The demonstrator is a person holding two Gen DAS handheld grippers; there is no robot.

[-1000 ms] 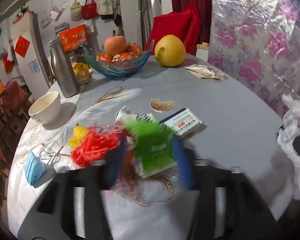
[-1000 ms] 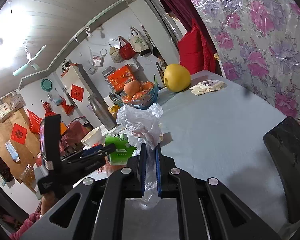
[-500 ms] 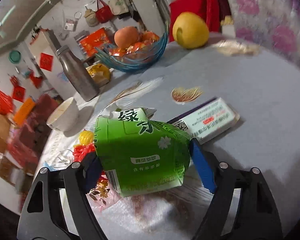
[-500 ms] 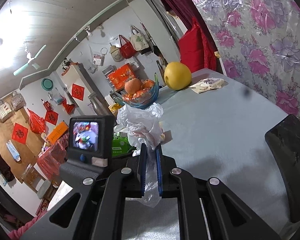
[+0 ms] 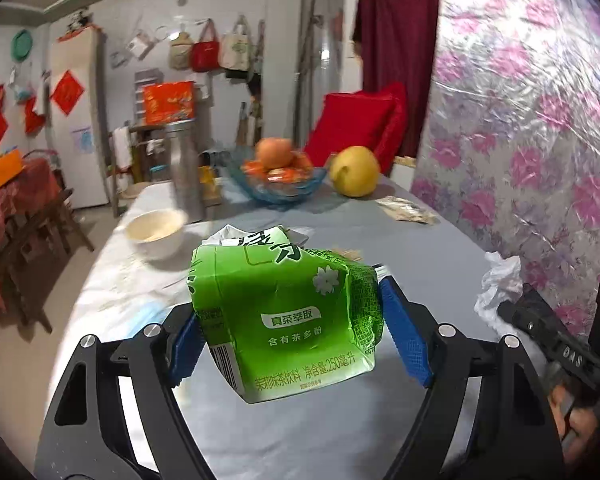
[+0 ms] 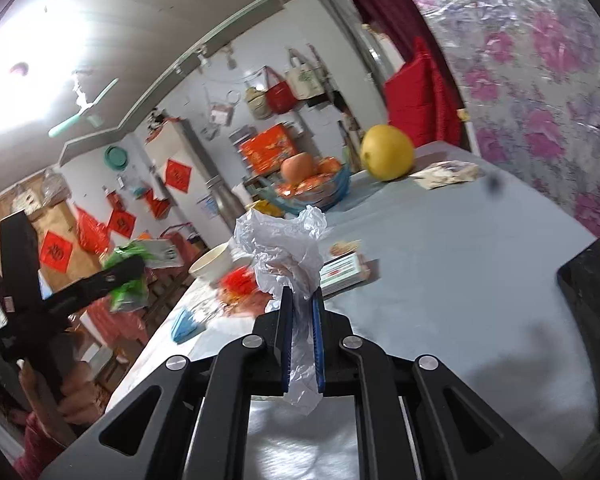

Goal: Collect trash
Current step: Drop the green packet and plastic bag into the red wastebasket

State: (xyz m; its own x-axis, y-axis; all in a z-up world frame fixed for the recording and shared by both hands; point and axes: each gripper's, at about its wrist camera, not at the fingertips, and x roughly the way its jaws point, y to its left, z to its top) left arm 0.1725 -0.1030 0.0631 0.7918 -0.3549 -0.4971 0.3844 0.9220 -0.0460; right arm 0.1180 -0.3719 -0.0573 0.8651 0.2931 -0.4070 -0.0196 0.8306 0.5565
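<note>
I am squeezing a green drink carton (image 5: 288, 320) in my left gripper (image 5: 290, 338), up off the table (image 5: 440, 248). My right gripper (image 6: 300, 338) is pinching a white plastic bag (image 6: 288, 248). A red wrapper (image 6: 238, 280) and small box (image 6: 342, 272) are waiting.

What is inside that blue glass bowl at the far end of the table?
The blue glass bowl holds a large orange-red fruit on top of smaller orange pieces, too blurred to name. Whatever lies deeper in the bowl is covered by them.
</note>
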